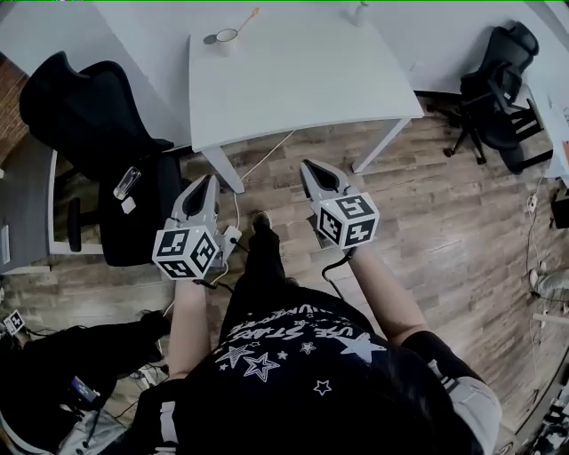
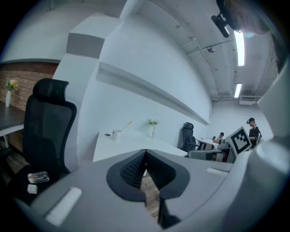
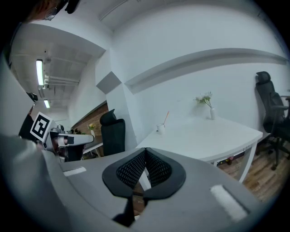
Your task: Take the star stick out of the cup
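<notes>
grippers: left gripper point(image 1: 211, 182) and right gripper point(image 1: 310, 169), both clenched tip to tip on nothing, held low over the wood floor point(image 1: 444, 222), well short of the table.
white table point(image 1: 302, 80): near edge ahead of both grippers, top mostly bare.
cup point(image 1: 227, 37): small, white, upright near the table's far left corner, well apart from either gripper.
star stick point(image 1: 246, 19): thin orange rod standing in the cup, leaning right, upper part clear of the rim; star end too small to make out.
handling, judged: light, stiff, slender; a sideways drag could tip the cup. best pinched on the bare shaft above the rim and lifted along its lean. jaws must part first.
</notes>
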